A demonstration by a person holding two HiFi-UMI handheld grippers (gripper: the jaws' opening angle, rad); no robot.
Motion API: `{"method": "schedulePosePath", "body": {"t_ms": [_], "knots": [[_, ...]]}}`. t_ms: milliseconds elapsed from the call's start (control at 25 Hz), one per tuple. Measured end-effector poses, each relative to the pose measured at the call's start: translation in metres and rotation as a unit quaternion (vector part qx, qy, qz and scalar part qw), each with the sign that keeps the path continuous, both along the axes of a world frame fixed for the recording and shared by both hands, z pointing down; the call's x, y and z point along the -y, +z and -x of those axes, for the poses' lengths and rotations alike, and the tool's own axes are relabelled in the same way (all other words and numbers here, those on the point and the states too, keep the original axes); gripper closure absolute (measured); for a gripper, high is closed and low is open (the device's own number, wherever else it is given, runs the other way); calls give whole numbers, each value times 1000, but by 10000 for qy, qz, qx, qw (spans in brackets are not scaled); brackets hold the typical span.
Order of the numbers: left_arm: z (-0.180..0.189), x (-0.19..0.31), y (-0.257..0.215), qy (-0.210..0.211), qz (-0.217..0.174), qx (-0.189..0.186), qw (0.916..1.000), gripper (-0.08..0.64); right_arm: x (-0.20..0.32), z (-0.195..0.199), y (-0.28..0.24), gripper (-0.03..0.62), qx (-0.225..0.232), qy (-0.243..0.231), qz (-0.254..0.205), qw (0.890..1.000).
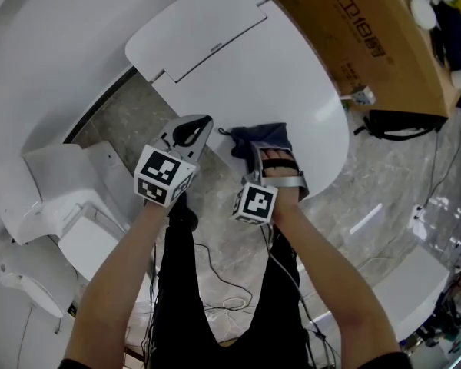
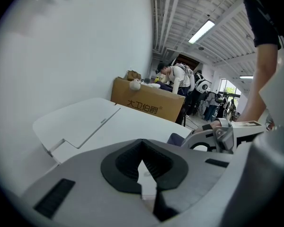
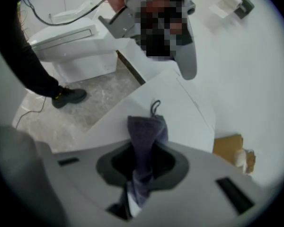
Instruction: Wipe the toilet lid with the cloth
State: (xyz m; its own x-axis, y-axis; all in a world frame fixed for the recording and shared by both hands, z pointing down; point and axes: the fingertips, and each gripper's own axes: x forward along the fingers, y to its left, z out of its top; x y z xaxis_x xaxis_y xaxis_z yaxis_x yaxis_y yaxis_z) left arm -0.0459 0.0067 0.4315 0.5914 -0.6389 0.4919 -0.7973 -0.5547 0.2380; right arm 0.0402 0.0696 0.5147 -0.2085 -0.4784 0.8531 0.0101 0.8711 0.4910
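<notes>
The white toilet lid (image 1: 276,75) lies closed and fills the middle of the head view. A dark blue cloth (image 1: 263,135) rests bunched on its near edge, and my right gripper (image 1: 273,158) is shut on it. In the right gripper view the cloth (image 3: 144,131) runs up between the jaws of the right gripper (image 3: 142,171) onto the lid (image 3: 180,112), a small loop at its far end. My left gripper (image 1: 194,129) hovers just left of the lid's near edge, jaws together and empty. The left gripper (image 2: 144,169) looks across the lid (image 2: 132,122).
A brown cardboard box (image 1: 376,37) stands right behind the toilet. A black bag (image 1: 399,125) and cables (image 1: 230,298) lie on the marble floor. Another white toilet (image 3: 71,46) stands to the left, its parts (image 1: 54,206) near my left arm. A person (image 2: 177,77) bends over in the background.
</notes>
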Motion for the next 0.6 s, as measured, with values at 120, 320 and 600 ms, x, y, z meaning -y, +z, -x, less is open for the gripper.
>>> {"method": "schedulePosePath", "body": {"t_ms": [120, 320, 600], "knots": [[-2, 0, 0, 9, -4, 21, 10000, 543, -13, 0, 0, 528, 67, 44, 100, 9999], [-4, -1, 0, 12, 6, 19, 10000, 543, -29, 0, -1, 528, 79, -8, 179, 9998], [-7, -5, 2, 34, 29, -3, 10000, 543, -50, 0, -3, 528, 19, -288, 155, 9995]]}}
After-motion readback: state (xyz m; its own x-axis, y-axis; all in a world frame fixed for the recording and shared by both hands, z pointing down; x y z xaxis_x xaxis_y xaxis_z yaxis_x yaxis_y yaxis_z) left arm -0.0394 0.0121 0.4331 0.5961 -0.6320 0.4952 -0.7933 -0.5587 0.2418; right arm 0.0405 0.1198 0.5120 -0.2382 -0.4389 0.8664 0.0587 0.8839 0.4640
